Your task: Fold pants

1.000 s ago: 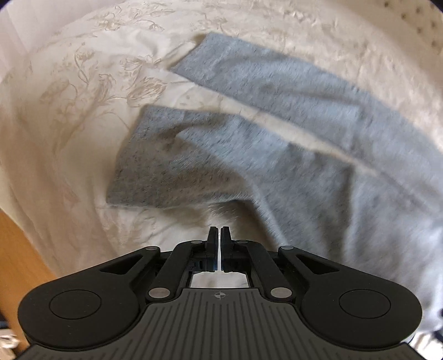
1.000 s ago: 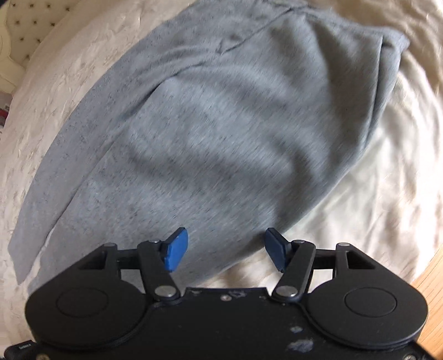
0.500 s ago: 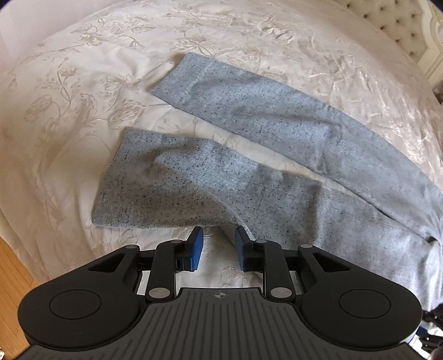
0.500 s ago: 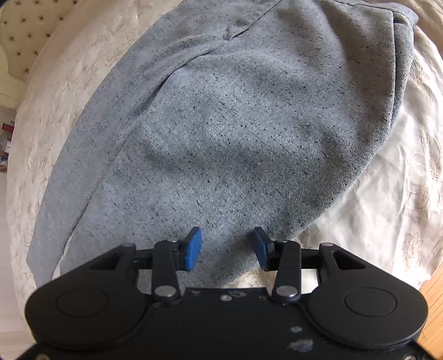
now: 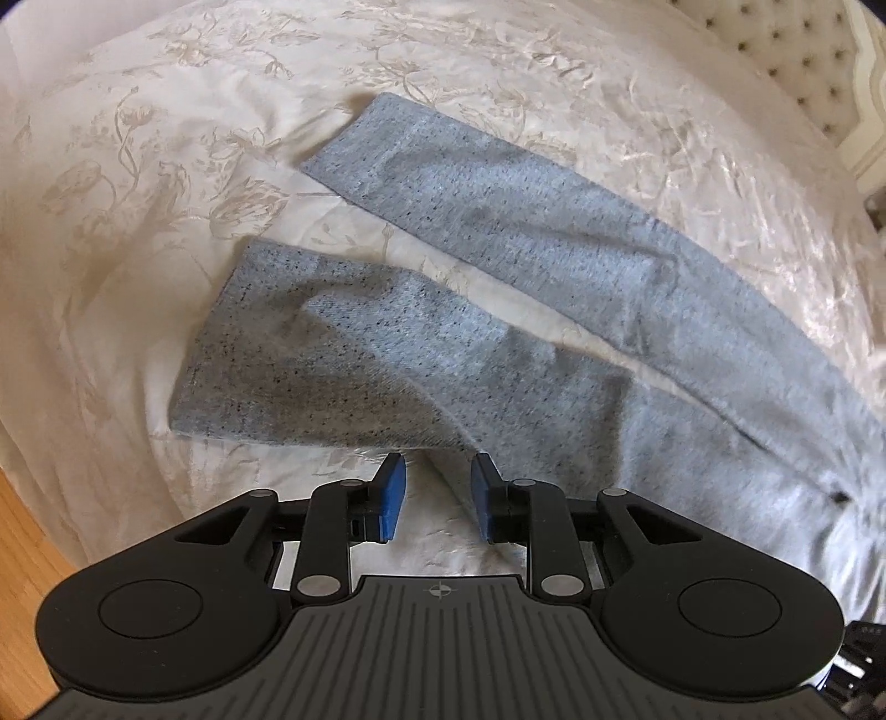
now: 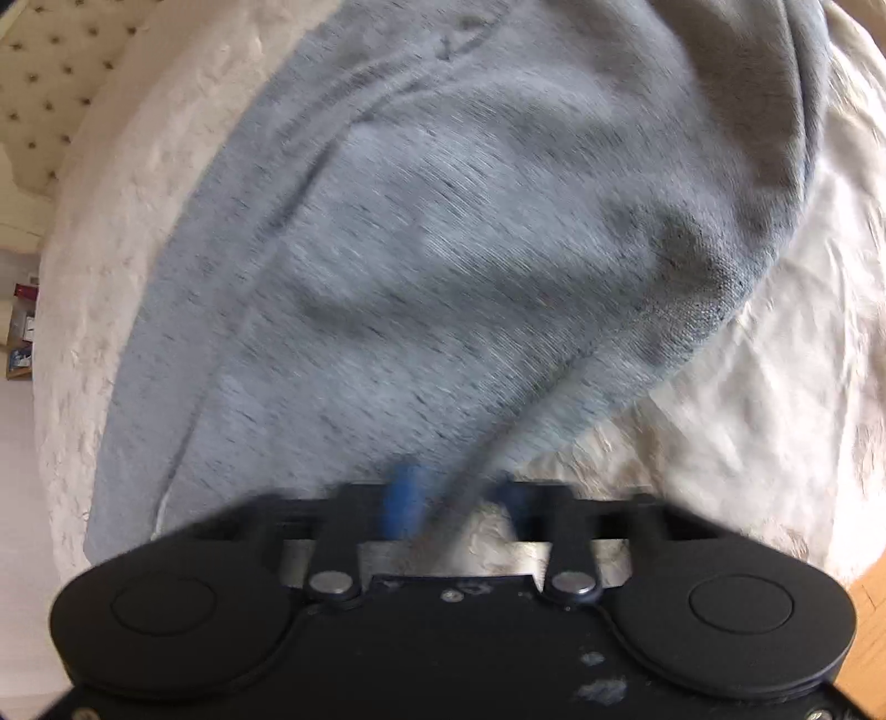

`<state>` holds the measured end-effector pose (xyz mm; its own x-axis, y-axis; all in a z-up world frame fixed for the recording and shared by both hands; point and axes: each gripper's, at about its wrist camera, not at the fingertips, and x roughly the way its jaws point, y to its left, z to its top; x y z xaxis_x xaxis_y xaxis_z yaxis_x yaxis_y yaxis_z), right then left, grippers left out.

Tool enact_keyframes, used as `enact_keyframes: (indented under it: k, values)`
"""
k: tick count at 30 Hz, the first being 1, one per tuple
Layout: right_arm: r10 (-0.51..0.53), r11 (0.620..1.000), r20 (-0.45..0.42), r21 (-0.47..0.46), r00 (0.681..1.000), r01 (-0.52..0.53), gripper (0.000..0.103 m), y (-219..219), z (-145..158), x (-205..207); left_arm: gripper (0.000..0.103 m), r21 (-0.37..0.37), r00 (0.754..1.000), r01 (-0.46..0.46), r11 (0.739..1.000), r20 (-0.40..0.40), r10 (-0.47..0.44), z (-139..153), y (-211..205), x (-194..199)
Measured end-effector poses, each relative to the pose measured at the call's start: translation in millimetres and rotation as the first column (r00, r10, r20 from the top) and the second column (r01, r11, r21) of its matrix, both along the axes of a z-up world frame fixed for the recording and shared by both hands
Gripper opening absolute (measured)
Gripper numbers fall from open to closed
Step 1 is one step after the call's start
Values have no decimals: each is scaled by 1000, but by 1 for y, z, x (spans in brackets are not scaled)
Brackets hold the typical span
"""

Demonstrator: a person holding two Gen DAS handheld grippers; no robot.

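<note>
Grey pants [image 5: 498,310] on floral cream bedspread [image 5: 166,166], tufted headboard [image 5: 786,50] behind; left tongs [image 5: 437,493] released, right tongs [image 6: 454,498] clenched on the fabric

Grey pants [image 5: 498,310], seemingly flat, legs apart

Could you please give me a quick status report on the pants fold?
Left gripper open, just short of the near leg's edge. Right gripper just closed, blurred, pinching the pants edge. Pants flat on the bedspread, legs apart. Nothing in the way.

right tongs [image 6: 451,498] blurred, pants [image 6: 443,249] cropped
</note>
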<state>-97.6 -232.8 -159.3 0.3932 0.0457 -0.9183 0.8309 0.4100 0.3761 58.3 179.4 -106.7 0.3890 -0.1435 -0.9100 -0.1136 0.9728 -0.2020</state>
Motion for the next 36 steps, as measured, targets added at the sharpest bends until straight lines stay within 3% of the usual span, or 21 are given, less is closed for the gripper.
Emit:
enact_keyframes:
  k: [4, 9, 13, 19, 23, 28, 30, 31, 32, 36]
  values:
    - [29, 999, 37, -35, 999, -28, 8, 1, 20, 5, 27, -59, 998, -69, 996, -6, 69, 0, 7, 1]
    - [81, 995, 34, -55, 996, -79, 8, 3, 30, 8, 32, -81, 993, -117, 990, -8, 117, 1, 13, 4]
    - [88, 995, 27, -57, 996, -86, 8, 2, 30, 11, 48, -69, 990, -138, 988, -7, 138, -3, 16, 8]
    - [98, 993, 16, -61, 995, -97, 8, 3, 24, 21, 48, -127, 969, -229, 965, -122, 214, -35, 21, 19]
    - [101, 993, 18, -62, 995, -99, 8, 2, 24, 22, 48, -206, 931, -325, 923, -241, 274, -55, 28, 20]
    - [102, 993, 23, -64, 994, -101, 8, -1, 27, 24, 48, -183, 934, -337, 924, -189, 303, -47, 33, 22]
    - [102, 993, 25, -64, 994, -101, 8, -1, 27, 23, 43, -162, 936, -337, 927, -164, 312, -43, 37, 29]
    - [100, 993, 27, -65, 995, -98, 8, -1, 28, 22, 23, -154, 938, -331, 931, -158, 307, -41, 38, 33]
    - [94, 993, 30, -69, 995, -92, 8, -2, 31, 23, 12, -156, 943, -320, 934, -149, 298, -38, 39, 37]
    - [86, 991, 51, -105, 995, -80, 7, -6, 47, 30, 5, -101, 968, -251, 963, -53, 246, -7, 34, 47]
